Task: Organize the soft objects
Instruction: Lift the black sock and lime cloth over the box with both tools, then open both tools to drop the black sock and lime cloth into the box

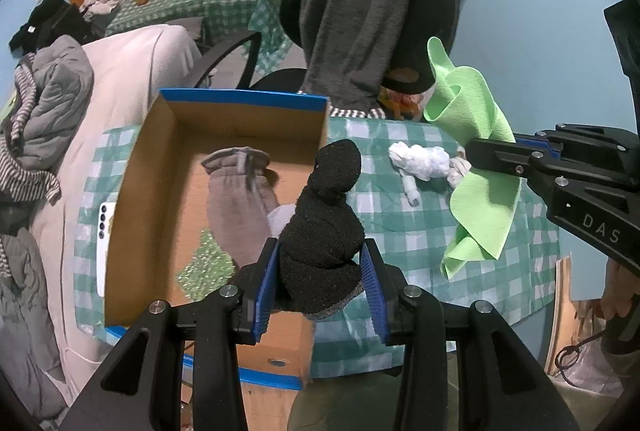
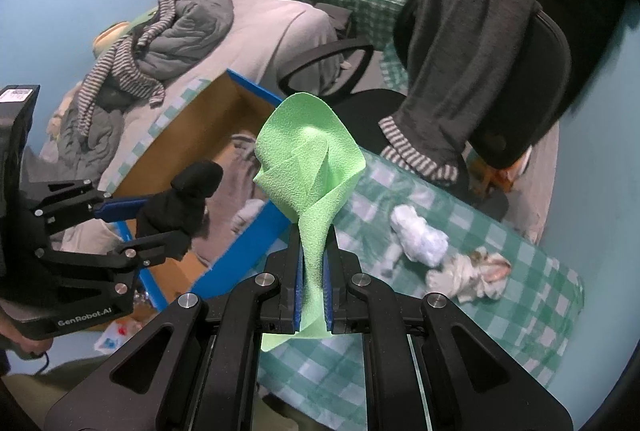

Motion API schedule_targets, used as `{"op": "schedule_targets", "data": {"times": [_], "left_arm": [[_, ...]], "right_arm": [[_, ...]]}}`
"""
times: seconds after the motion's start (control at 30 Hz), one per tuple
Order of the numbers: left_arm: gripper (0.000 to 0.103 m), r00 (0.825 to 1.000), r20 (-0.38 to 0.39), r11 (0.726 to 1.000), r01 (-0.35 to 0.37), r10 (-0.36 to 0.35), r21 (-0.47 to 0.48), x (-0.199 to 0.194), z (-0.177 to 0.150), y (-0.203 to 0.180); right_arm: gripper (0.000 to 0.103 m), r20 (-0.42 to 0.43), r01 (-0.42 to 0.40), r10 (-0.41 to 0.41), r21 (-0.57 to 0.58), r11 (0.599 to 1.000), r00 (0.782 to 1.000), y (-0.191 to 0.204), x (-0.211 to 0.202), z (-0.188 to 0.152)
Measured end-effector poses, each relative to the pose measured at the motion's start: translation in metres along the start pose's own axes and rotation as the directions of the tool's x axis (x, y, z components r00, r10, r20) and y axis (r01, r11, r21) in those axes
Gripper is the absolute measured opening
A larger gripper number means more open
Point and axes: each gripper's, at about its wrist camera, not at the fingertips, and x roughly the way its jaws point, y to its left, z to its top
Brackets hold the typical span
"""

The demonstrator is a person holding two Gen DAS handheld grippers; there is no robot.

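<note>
Black sock (image 1: 324, 227), lime-green cloth (image 2: 310, 167), green-and-white checked tablecloth (image 1: 420, 231), blue-edged brown box (image 1: 244, 99).

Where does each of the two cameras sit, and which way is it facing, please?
Left wrist: on the left gripper, looking along its fingers clamped on a black sock, over the cardboard box; the right gripper enters from the right.
Right wrist: on the right gripper pinching a green cloth, facing the checkered table; the left gripper shows left.
Shared: box, sock, cloth.

A white phone (image 1: 105, 239) lies on the bench's checked cloth (image 1: 404, 215); an office chair (image 2: 532, 79) stands behind.
</note>
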Motion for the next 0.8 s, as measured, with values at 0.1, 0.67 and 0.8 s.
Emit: {"op": "schedule_targets", "data": {"times": [0.1,0.67,0.8], "left_arm": [[0.040,1.000,0.002,1.000,-0.010,0.010,-0.022,-0.001,-0.002,0.011],[0.041,0.999,0.000,0.989,-0.052,0.053,-0.139,-0.005,-0.012,0.075],[0.041,0.998,-0.008,0.986,-0.061,0.060,-0.158,0.000,-0.015,0.089]], "right_arm": [[0.008,-0.002,-0.015,0.015,-0.022,1.000,1.000,0.010,0.005,0.007],[0.008,-0.032,-0.096,0.093,-0.105,0.990,0.995,0.063,0.041,0.044],[0.008,-0.052,-0.117,0.112,-0.113,0.987,0.992,0.074,0.054,0.050]]}}
